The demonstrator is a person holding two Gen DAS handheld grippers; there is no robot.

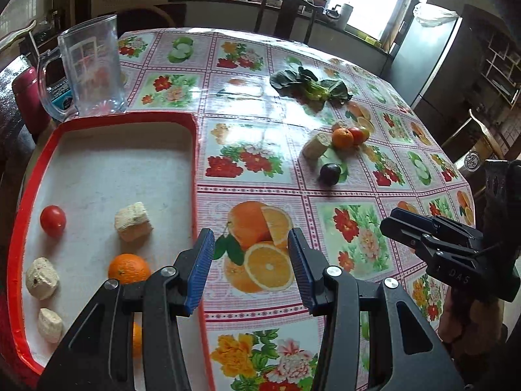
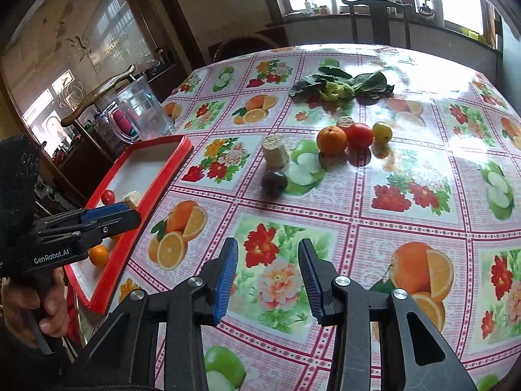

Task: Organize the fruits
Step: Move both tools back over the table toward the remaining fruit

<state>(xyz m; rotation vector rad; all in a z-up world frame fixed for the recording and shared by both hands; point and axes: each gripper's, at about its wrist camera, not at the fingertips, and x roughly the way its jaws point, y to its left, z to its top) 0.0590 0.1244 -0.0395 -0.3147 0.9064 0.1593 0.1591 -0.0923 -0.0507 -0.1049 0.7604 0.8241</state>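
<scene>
Reading left to right, we count in the red tray (image 1: pixel 195 150), left of frame, one tomato (image 1: pixel 52 220), two oranges (image 1: pixel 129 267) and three pale chunks (image 1: pixel 133 222). Mid-table at upper right lie one orange (image 1: pixel 342 137), one tomato (image 1: pixel 356 134) and a plum (image 1: pixel 329 173). Our left gripper (image 1: pixel 251 264) and right gripper (image 2: pixel 267 275) are spread, holding nothing.

A home kitchen-dining room: floral oilcloth table (image 2: pixel 325 228), fridge (image 1: pixel 429 55), windowsill kettle (image 1: pixel 335 11), wooden chair (image 2: pixel 374 16).
</scene>
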